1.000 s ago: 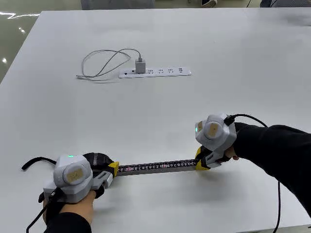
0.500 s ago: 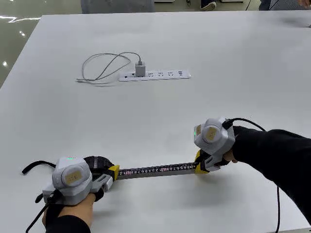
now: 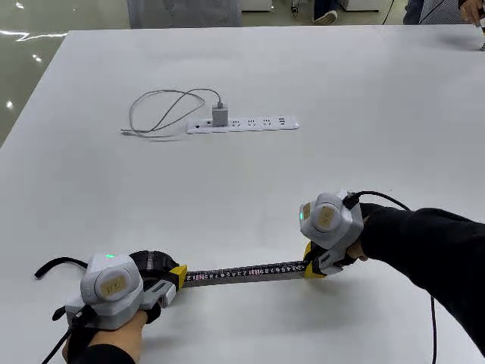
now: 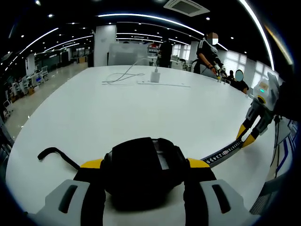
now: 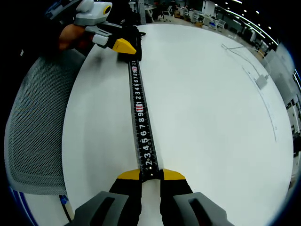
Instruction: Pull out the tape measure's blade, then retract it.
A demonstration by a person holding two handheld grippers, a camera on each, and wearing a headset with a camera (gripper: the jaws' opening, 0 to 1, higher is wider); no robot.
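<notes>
Both gripping: L tongs clamp tape measure case, R tongs pinch blade tip, prob. hook; blade spans worktop.

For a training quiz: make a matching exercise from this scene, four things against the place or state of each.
Things:
1. tape measure case
2. blade
3. power strip
4. right gripper

States:
A. far from both grippers, a charger plugged in
B. held in the left gripper
C. shut on the blade's end
D. drawn out flat between the grippers

Pairs: 1-B, 2-D, 3-A, 4-C
</notes>
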